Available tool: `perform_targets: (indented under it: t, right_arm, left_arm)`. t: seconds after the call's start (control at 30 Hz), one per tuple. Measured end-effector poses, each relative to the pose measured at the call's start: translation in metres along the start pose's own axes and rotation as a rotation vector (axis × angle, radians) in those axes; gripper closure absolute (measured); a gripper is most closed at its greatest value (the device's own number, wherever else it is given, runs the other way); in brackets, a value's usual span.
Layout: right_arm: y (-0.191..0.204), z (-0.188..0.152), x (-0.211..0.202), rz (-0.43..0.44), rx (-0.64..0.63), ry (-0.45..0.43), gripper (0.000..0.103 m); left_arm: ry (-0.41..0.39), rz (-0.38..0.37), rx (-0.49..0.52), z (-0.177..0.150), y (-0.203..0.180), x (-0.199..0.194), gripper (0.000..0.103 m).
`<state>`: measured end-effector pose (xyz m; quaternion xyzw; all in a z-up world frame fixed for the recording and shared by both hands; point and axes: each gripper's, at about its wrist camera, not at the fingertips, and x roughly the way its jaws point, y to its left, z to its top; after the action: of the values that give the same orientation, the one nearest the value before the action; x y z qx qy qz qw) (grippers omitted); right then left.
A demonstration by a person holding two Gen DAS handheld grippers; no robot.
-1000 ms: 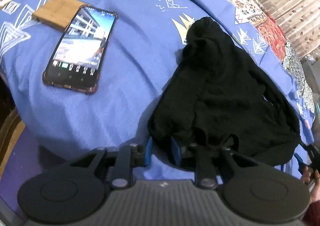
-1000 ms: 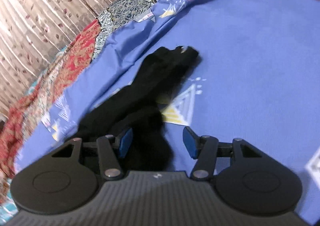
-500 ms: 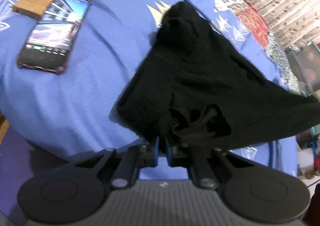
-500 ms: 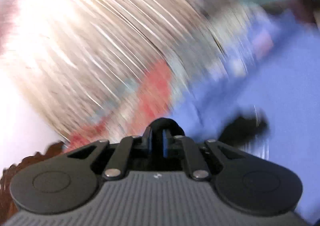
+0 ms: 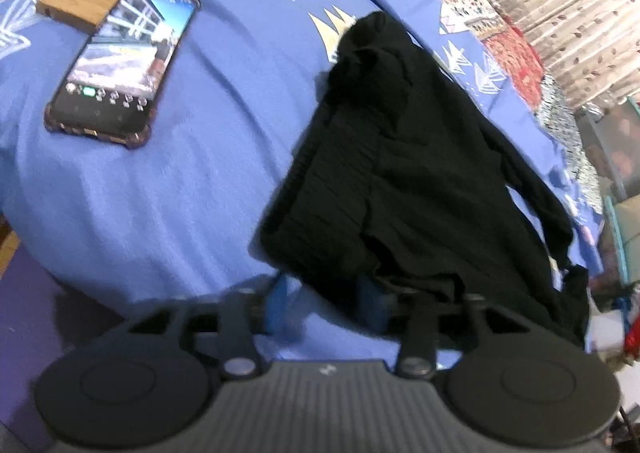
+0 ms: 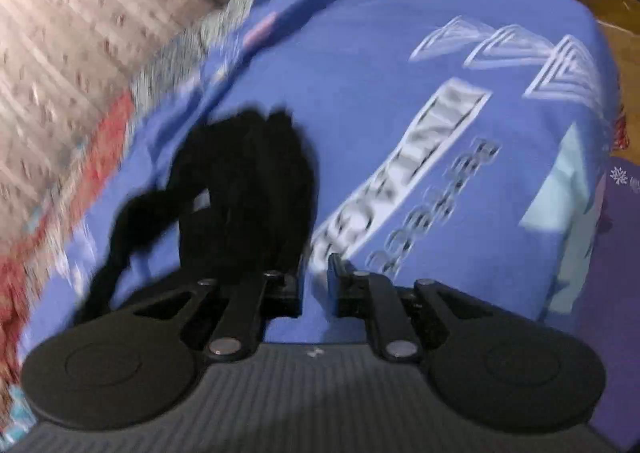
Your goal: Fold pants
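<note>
- the bed (image 5: pixel 168 189), under a blue cover, carries the black pants (image 5: pixel 404 173), bunched near its front edge, well apart from the phone (image 5: pixel 124 65) toward the left edge.
- the pants look soft, light and limp; a firm hem or waistband edge seems the best hold.
- left gripper (image 5: pixel 326 303): fingers apart, the pants' near edge draped between them, not pinched.
- right gripper (image 6: pixel 314 289): fingers apart around bare cover, pants just beside the left finger.
</note>
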<state>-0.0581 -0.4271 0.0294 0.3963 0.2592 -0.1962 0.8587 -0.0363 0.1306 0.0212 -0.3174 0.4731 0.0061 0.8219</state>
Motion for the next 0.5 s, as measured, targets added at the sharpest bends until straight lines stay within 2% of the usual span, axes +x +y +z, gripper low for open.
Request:
perform_targets:
  t: [0.13,0.23,0.3,0.33,0.4,0.47,0.5]
  right_arm:
    - [0.008,0.023,-0.003,0.028,0.013,-0.069,0.078]
    - [0.014,0.030,0.017,0.042,0.006,-0.070,0.075]
    - [0.021,0.042,0.034,0.039,-0.046,-0.076,0.069]
    - [0.010,0.044,0.031,0.040,-0.087,-0.075,0.066]
    - [0.022,0.059,0.048,0.040,-0.193,-0.065,0.052]
    - [0.037,0.073,0.070,0.025,-0.279,-0.061,0.045]
    - [0.036,0.079,0.079,0.014,-0.278,-0.045,0.044]
  left_arm:
    - [0.010,-0.023,-0.008,0.005,-0.008,0.006,0.063]
    - [0.026,-0.004,0.009,0.006,-0.016,0.012,0.090]
    - [0.021,0.021,0.031,0.007,-0.018,0.011,0.093]
    - [0.022,0.026,0.034,0.007,-0.017,0.010,0.094]
    - [0.026,0.025,0.023,0.009,-0.013,0.008,0.094]
    - [0.028,0.018,-0.004,0.010,-0.009,0.006,0.093]
    - [0.029,0.017,-0.015,0.009,-0.008,0.005,0.093]
